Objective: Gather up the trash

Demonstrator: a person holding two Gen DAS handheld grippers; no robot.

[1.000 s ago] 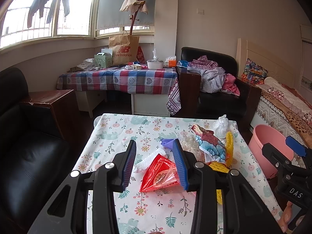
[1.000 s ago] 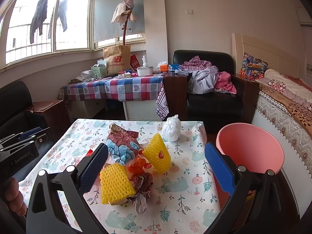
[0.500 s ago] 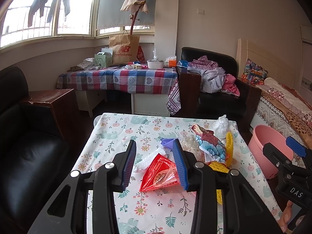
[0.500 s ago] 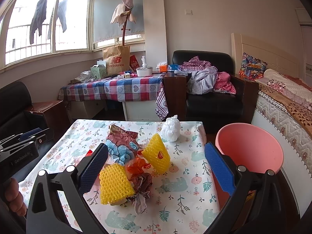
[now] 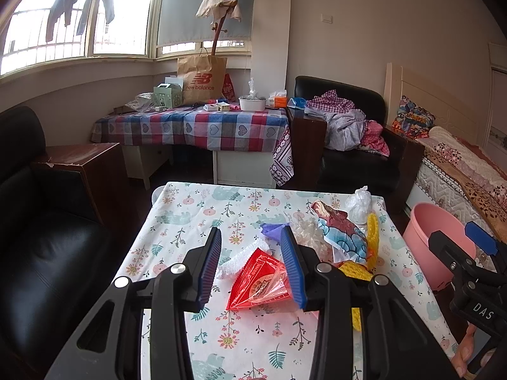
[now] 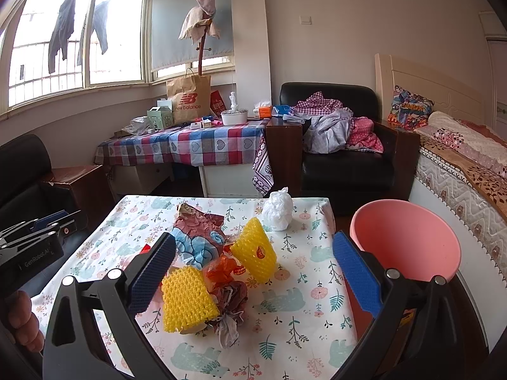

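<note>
- Nearest the left camera, left gripper poised above the red triangular wrapper, jaws apart and framing it, nothing pinched; same stance as a second ago, so no grab begun.
- Just beside, on the floral tablecloth, a white foam net and a purple scrap, both unmoved.
- Under the right camera, right gripper spread wide and empty over the near yellow foam net, a crumpled orange wrapper and a second yellow net; likewise unchanged.
- Farther along, a creased blue-and-brown printed wrapper and a knotted white plastic bag, both untouched.
- Off the table's right edge, pink bucket, probably the bin; interior bare as far as visible.
- Judged overall: collecting not yet started, every piece left to lift.
</note>
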